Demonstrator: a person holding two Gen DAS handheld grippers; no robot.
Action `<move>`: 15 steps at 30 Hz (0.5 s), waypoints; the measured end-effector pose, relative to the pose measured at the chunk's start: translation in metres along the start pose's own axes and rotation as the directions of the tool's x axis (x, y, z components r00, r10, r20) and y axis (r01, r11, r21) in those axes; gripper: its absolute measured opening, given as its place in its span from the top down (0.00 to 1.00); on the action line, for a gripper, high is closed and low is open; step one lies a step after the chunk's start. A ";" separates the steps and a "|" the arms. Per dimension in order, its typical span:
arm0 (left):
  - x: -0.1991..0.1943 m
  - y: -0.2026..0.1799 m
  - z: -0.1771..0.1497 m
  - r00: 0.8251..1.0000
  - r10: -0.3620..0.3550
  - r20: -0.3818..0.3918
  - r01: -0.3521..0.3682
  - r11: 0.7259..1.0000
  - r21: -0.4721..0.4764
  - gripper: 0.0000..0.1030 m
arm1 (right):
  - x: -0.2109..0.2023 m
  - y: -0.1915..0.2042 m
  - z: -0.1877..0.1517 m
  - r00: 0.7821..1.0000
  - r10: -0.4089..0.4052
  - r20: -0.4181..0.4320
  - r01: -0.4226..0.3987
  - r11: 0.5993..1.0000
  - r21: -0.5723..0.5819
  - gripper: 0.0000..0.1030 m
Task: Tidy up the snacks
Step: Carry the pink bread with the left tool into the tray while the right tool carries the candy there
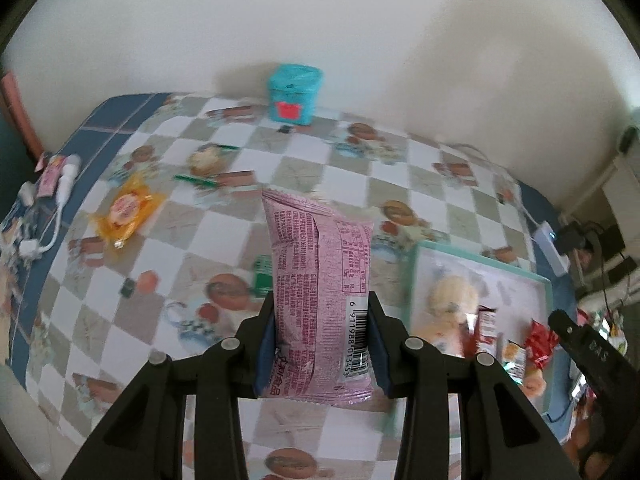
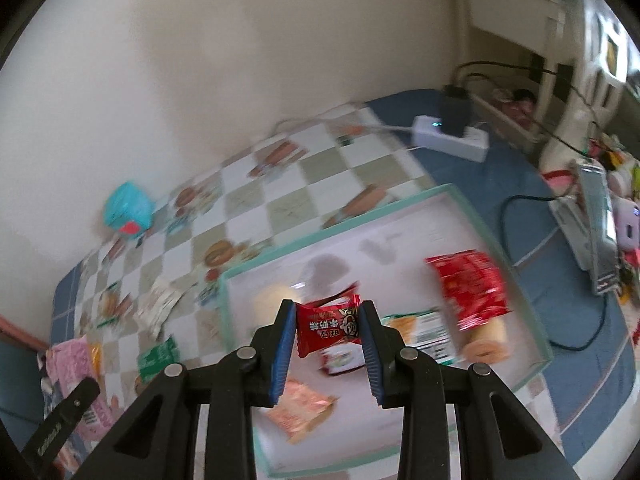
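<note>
Two views. Left wrist: the left hand-held gripper is clamping a pink packet above the table, left of the tray. Right wrist: the right hand-held gripper is pinching a red candy above the tray.

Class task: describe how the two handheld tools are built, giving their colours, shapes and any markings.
Both the left tool and the right tool have black angular plastic linkages with silver round pivot pins and blue ribbed pads. One finger bears faint embossed lettering. No cables or sleeves show.
</note>
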State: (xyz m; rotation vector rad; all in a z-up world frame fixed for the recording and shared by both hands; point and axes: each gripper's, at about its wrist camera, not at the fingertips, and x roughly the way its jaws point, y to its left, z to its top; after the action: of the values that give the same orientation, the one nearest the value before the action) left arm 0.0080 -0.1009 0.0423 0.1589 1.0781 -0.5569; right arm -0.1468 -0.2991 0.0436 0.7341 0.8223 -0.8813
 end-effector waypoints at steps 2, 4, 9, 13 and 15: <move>0.001 -0.013 -0.001 1.000 -0.026 -0.002 0.026 0.999 0.027 0.59 | 0.002 -0.015 0.005 1.000 -0.010 -0.002 0.010 0.999 0.039 0.67; 0.003 -0.030 -0.003 0.998 -0.060 -0.010 0.061 0.996 0.060 0.59 | 0.001 -0.029 0.008 1.000 -0.021 0.001 0.021 0.997 0.069 0.67; 0.008 -0.074 -0.013 0.994 -0.106 -0.036 0.110 0.980 0.164 0.59 | 0.002 -0.060 0.013 0.998 -0.060 -0.003 0.060 0.989 0.136 0.67; 0.013 -0.103 -0.023 0.989 -0.136 -0.063 0.147 0.963 0.228 0.59 | 0.005 -0.077 0.014 0.997 -0.077 -0.023 0.080 0.981 0.179 0.67; 0.018 -0.115 -0.028 0.987 -0.141 -0.079 0.157 0.955 0.252 0.59 | 0.006 -0.079 0.013 0.997 -0.078 -0.029 0.082 0.980 0.182 0.67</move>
State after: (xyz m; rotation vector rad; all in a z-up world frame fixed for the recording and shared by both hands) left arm -0.0657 -0.1946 0.0296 0.3248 1.0787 -0.8334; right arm -0.2095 -0.3472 0.0284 0.8771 0.8015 -1.0321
